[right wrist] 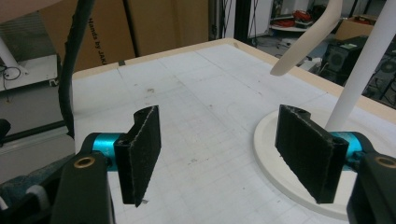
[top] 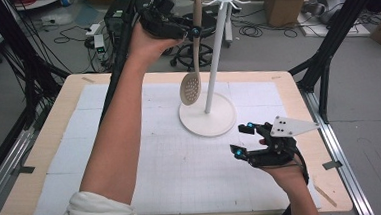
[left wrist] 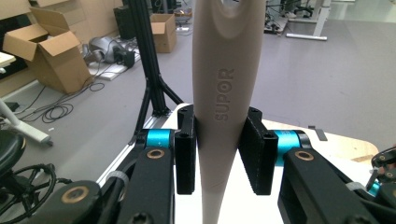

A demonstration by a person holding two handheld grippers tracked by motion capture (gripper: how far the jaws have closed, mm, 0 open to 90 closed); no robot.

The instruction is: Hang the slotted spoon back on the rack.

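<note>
Your left gripper [top: 192, 33] at upper centre of the high view clamps the slotted spoon [top: 192, 70] by its smooth beige handle, raised beside the white rack [top: 214, 56], bowl dangling above the round base. Hanging it on 1 of the top hooks remains. Your right gripper [top: 244, 139], lower right, gapes empty.

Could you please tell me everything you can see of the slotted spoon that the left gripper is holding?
The slotted spoon is beige and looks like matte plastic or nylon. It has a long handle with the raised word SUPOR and an opening near its top end, and a round perforated bowl. It hangs almost upright, bowl down, raised above the table beside the white rack. The left gripper is shut on the handle, one black pad on each side. In the high view nothing else touches it.
</note>
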